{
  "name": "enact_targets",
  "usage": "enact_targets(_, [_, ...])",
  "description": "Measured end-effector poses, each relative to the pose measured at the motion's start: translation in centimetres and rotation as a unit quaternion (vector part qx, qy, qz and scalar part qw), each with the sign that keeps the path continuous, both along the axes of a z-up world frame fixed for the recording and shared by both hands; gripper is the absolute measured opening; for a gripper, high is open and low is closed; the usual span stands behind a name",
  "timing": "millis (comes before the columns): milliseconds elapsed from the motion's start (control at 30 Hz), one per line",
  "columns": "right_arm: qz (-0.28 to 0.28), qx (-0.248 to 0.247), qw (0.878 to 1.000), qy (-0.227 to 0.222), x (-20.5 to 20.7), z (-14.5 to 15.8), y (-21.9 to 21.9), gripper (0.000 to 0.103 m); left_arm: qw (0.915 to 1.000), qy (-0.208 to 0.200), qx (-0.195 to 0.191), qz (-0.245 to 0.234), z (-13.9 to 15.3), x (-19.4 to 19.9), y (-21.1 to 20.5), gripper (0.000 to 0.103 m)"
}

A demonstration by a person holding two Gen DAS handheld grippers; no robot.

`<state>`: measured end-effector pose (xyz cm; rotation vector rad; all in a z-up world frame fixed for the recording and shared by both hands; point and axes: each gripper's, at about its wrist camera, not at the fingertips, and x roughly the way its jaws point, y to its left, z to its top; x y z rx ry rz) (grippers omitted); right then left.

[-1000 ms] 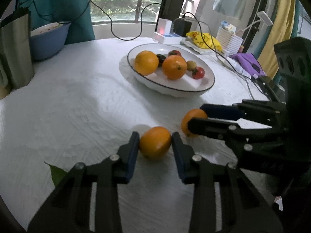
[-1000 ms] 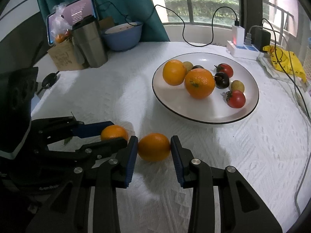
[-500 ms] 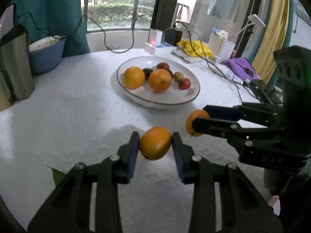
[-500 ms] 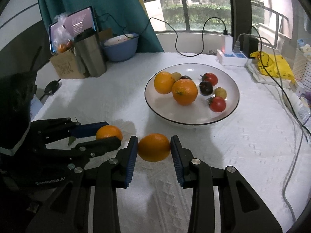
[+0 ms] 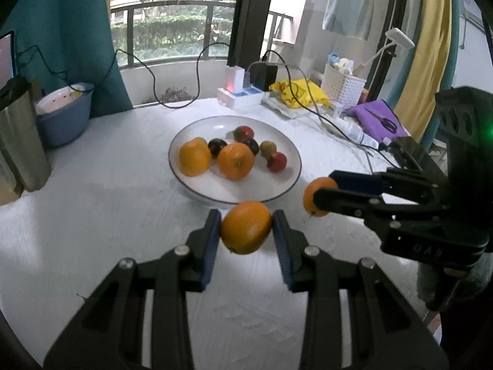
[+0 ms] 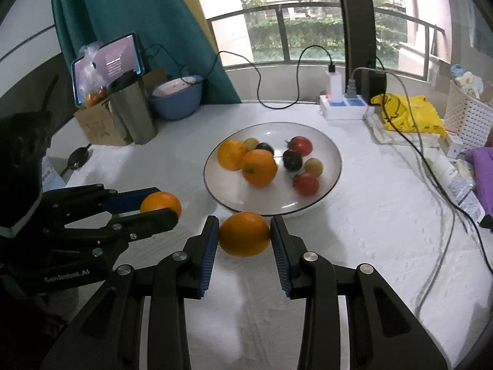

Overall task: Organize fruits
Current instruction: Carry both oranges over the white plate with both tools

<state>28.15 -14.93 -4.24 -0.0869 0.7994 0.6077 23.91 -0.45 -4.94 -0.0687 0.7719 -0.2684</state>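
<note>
My left gripper [image 5: 246, 228] is shut on an orange [image 5: 246, 227] and holds it in the air above the white table, just short of the near rim of the white plate [image 5: 289, 182]. My right gripper [image 6: 245, 234] is shut on a second orange [image 6: 244, 233], also lifted near the plate's [image 6: 334, 154] front edge. Each gripper shows in the other's view: the right gripper [image 5: 319, 195] with its orange [image 5: 308, 195], the left gripper [image 6: 157, 205] with its orange [image 6: 160, 202]. The plate holds two oranges [image 5: 235, 160] and several small red, dark and green fruits.
A steel canister [image 6: 132, 111], a cardboard box [image 6: 95, 126] and a blue bowl [image 6: 177, 98] stand at the back left. A power strip [image 6: 343, 108] with cables, a yellow bag [image 6: 409, 114], a white basket [image 6: 468, 120] and purple cloth [image 5: 372, 117] lie at the back right.
Both grippers have lifted their oranges off the table and carried them up and forward towards the plate. The jaws stay shut on the fruit.
</note>
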Motion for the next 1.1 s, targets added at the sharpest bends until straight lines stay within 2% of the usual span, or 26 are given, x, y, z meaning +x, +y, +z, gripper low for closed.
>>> enact_targets(333, [-0.006, 0.005, 1.000, 0.001, 2.3, 0.1, -0.8, 0.037, 1.0000, 0.005, 0.000, -0.001, -0.1, 2.6, -0.5, 0.035])
enact_targets(867, [-0.002, 0.004, 1.000, 0.017, 6.6, -1.5, 0.1, 0.037, 0.9996, 0.029, -0.004, -0.001, -2.1, 7.4, -0.4, 0.035])
enact_targets(1100, [-0.011, 0.002, 1.000, 0.025, 6.9, -1.9, -0.2, 0.037, 0.9995, 0.028, -0.011, -0.005, -2.0, 7.7, -0.2, 0.035])
